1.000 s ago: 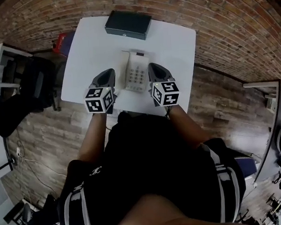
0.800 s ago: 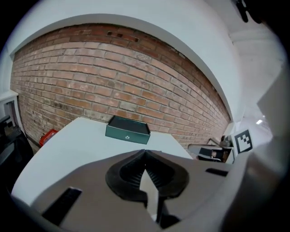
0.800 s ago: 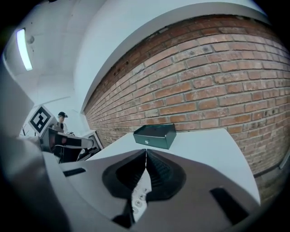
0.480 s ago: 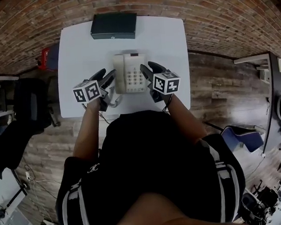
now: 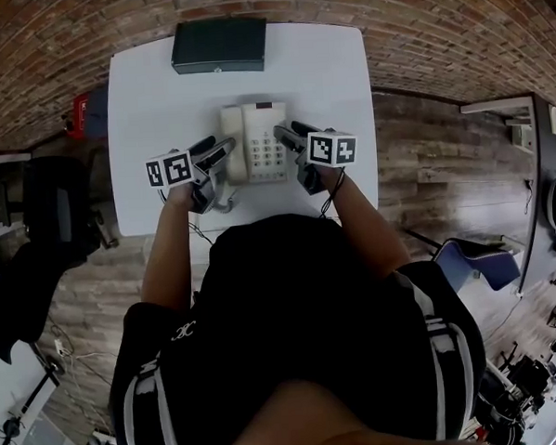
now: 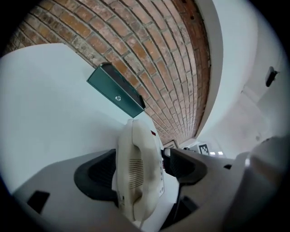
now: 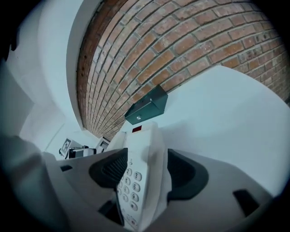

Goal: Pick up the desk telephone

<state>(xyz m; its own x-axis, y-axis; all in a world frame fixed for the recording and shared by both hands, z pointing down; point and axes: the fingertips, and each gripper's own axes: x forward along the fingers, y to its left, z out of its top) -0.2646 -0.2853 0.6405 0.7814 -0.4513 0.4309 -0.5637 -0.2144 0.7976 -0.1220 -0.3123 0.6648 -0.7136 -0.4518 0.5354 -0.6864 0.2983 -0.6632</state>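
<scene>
Head view: white table (image 5: 142, 103) below, desk telephone (image 5: 255, 142) sat flat near its middle, and both grippers were down at it, one on each side
Desk telephone: cream body, handset (image 6: 135, 174) resting in its cradle on the person's left, keypad (image 7: 131, 183) on the right, a small red mark near the far end
Left gripper (image 6: 140, 168): jaws were opening and stood wide, the handset side of the phone right between them; a gap showed at the finger on the keypad side, no squeeze on it
Right gripper (image 7: 146, 171): jaws were opening too, spread wide with the keypad edge of the phone between them, the dark pads off the plastic
Marker cubes: left cube (image 5: 169, 169) and right cube (image 5: 332, 149) flanked the near end of the phone
Dark box (image 5: 219, 45): lay at the table's far edge, well apart from the phone, brick behind it
Person: black top with striped sleeves, forearms reached out to the table
</scene>
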